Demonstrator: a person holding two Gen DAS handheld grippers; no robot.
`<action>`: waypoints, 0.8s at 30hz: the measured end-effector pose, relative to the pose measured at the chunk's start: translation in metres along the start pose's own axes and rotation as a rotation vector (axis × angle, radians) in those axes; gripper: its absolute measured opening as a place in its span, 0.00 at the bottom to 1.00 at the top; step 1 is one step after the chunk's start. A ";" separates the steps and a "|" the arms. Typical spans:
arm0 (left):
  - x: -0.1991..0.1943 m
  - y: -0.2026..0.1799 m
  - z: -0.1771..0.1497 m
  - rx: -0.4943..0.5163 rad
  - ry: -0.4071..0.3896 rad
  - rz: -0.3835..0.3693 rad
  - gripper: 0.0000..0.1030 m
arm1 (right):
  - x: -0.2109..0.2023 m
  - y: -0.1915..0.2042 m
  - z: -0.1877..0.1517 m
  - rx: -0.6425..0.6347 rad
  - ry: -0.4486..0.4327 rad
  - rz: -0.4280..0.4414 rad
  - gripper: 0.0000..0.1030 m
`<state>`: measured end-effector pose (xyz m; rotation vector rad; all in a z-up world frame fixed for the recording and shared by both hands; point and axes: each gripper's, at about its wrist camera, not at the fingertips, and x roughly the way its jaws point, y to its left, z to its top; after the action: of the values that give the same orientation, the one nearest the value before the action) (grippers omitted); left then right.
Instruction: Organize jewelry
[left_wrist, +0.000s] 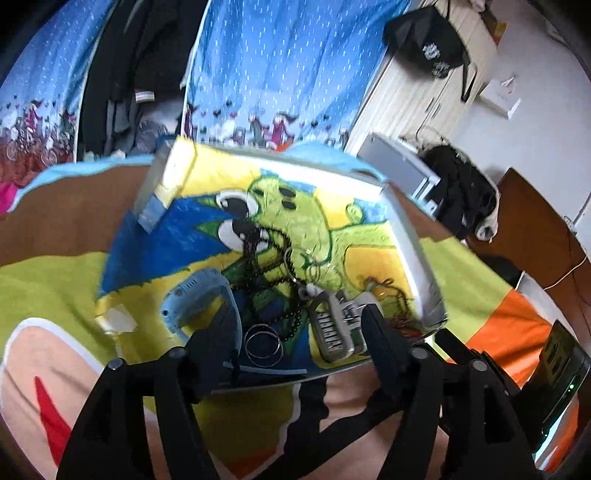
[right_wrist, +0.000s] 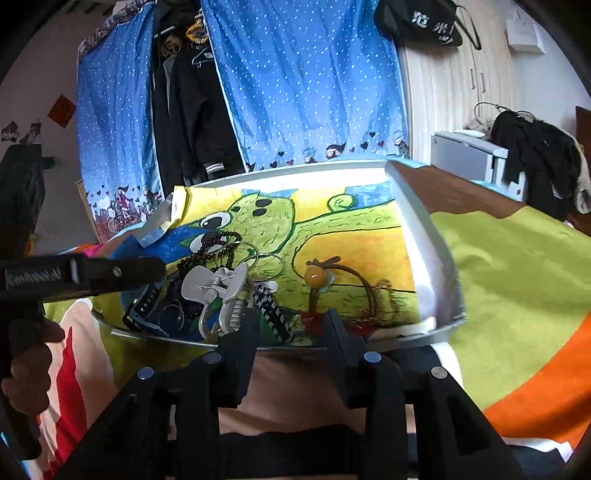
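The shallow white tray (right_wrist: 424, 236), lined with a green cartoon drawing, rests tilted on the bright bedspread (right_wrist: 509, 266). Both the left gripper (left_wrist: 299, 325) and the right gripper (right_wrist: 290, 325) stand spread at its near rim, holding nothing. The dark beaded necklace (right_wrist: 210, 251), white claw hair clip (right_wrist: 218, 291) (lying on its side) and thin silver bangles (left_wrist: 264, 345) sit heaped in the tray's near-left corner.

both the left claw (left_wrist: 301, 332) and right claw (right_wrist: 290, 328) hover with fingers spread apart, gripping nothing.

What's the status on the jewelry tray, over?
Left claw open, right claw open, both empty at tray near edge. Black beads, hair clip, rings piled together, tangled.
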<state>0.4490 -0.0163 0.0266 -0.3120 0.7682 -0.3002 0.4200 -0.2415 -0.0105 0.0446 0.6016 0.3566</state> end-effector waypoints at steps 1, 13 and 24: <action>-0.009 -0.003 -0.002 0.007 -0.019 0.006 0.66 | -0.007 -0.001 -0.001 0.005 -0.012 -0.006 0.48; -0.138 -0.030 -0.082 0.103 -0.300 0.202 0.97 | -0.127 0.020 -0.023 0.009 -0.205 0.018 0.96; -0.202 -0.048 -0.198 0.165 -0.310 0.299 0.97 | -0.224 0.055 -0.086 0.009 -0.257 0.009 1.00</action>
<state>0.1628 -0.0166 0.0374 -0.0814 0.4711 -0.0298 0.1827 -0.2714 0.0483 0.1004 0.3489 0.3498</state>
